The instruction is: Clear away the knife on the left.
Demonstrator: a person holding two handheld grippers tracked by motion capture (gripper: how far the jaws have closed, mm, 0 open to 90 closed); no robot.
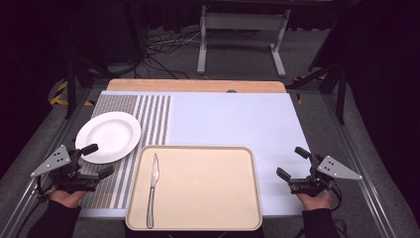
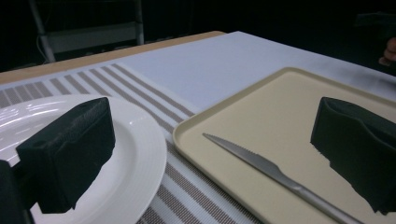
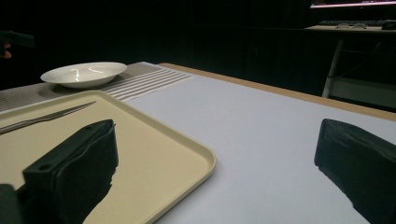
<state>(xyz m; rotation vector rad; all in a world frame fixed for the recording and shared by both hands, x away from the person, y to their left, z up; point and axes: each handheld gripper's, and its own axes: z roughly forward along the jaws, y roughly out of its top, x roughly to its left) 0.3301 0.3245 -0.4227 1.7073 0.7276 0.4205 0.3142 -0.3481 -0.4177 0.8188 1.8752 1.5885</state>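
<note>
Surface (image 1: 233, 119): white mat, striped at left.
Tray (image 1: 198, 188): beige, at 6 o'clock.
Plate (image 1: 108, 136): white, at 9 o'clock, just beside tray.
Knife (image 1: 153, 188): on tray's left side.
Left hand-held gripper (image 1: 98, 160): wide, empty, at 8 o'clock.
Right hand-held gripper (image 1: 292, 162): wide, empty, at 4 o'clock.

Lighting's pretty much all on the table (image 1: 233, 119) from overhead, and the room behind just drops into black. Shadows are soft and short. There's a bit of glare streaking across the white plate (image 2: 140, 154). Both gripper views have the close-up black jaws soft and slightly blurry, while the tray (image 3: 187, 154) stays fairly sharp.
</note>
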